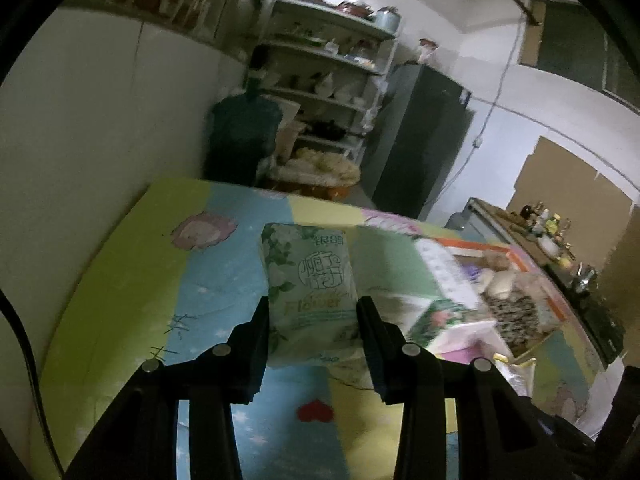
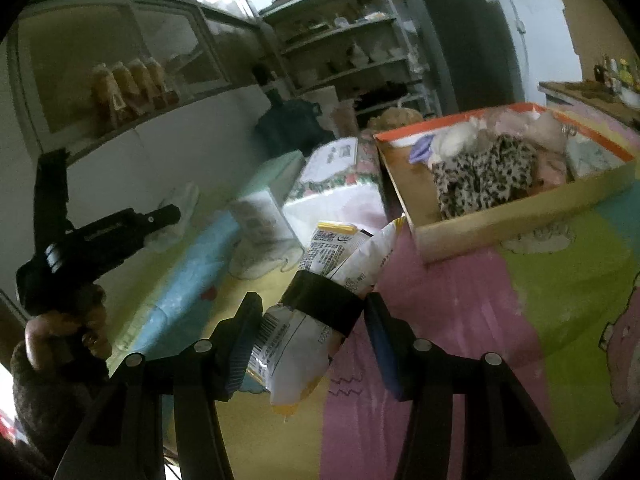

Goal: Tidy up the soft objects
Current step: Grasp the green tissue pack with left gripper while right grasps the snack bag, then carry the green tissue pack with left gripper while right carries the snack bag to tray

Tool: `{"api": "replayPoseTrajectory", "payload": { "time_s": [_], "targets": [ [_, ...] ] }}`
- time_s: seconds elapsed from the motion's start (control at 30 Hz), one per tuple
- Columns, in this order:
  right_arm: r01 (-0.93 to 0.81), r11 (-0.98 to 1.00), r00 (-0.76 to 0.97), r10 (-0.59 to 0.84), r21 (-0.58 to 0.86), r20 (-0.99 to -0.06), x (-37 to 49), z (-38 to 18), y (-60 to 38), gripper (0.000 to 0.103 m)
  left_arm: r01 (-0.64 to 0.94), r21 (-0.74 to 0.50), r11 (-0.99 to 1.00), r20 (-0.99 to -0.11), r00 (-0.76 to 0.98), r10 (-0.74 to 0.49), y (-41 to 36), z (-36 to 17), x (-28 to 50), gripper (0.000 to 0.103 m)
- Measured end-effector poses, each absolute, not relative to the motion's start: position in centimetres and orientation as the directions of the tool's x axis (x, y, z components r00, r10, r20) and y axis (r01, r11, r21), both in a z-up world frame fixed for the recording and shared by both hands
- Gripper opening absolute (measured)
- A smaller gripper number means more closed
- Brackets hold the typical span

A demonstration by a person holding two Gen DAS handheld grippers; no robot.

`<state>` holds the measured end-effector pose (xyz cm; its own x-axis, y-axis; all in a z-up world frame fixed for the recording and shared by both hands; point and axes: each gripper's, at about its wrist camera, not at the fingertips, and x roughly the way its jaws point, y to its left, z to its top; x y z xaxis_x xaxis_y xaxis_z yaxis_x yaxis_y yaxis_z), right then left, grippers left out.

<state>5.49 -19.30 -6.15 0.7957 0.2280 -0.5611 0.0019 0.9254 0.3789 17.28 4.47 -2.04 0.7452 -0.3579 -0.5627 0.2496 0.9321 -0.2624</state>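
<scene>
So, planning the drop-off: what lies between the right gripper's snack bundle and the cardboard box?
Right wrist view: only bare pink mat separates the taped snack bundle from the cardboard box.

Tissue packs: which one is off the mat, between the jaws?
The green floral tissue pack, clamped in the left gripper. The pink floral pack and mint pack lie on the mat.

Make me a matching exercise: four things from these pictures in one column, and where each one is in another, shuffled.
Things:
1. green tissue pack
2. taped snack bags
3. leopard-print cloth
4. orange-rimmed box

Places:
A. lying inside the box
B. gripped in the left gripper, clear of the mat
C. standing on the colourful mat
D. gripped in the right gripper

Pairs: 1-B, 2-D, 3-A, 4-C
</scene>
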Motion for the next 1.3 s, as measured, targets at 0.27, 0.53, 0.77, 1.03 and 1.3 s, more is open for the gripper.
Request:
{"api": "replayPoseTrajectory", "payload": {
  "time_s": [0.27,0.53,0.77,1.03,1.3],
  "targets": [
    [-0.01,0.931,0.82,0.217,0.366,-0.529,4.7,-4.9,-20.0,0.054,0.311,-0.264,0.913,-0.522,0.75,-0.406,1.7,-0.2,15.7,0.042],
    [-0.008,0.931,0.838,0.206,0.366,-0.506,4.2,-4.1,-21.3,0.054,0.352,-0.241,0.904,-0.514,0.744,-0.427,-1.1,0.3,14.7,0.042],
    [0.008,0.923,0.854,0.194,0.385,-0.483,3.4,-3.8,-23.0,0.054,0.383,-0.228,0.895,-0.51,0.736,-0.445,-3.5,0.7,14.1,0.041],
    [0.039,0.915,0.874,0.164,0.402,-0.458,2.8,-3.3,-26.0,0.054,0.423,-0.217,0.88,-0.507,0.721,-0.472,-7.0,1.0,13.9,0.041],
    [0.068,0.909,0.888,0.132,0.411,-0.44,2.6,-2.8,-29.1,0.054,0.457,-0.207,0.865,-0.509,0.705,-0.494,-10.4,1.2,14.2,0.041]
  ]
}}
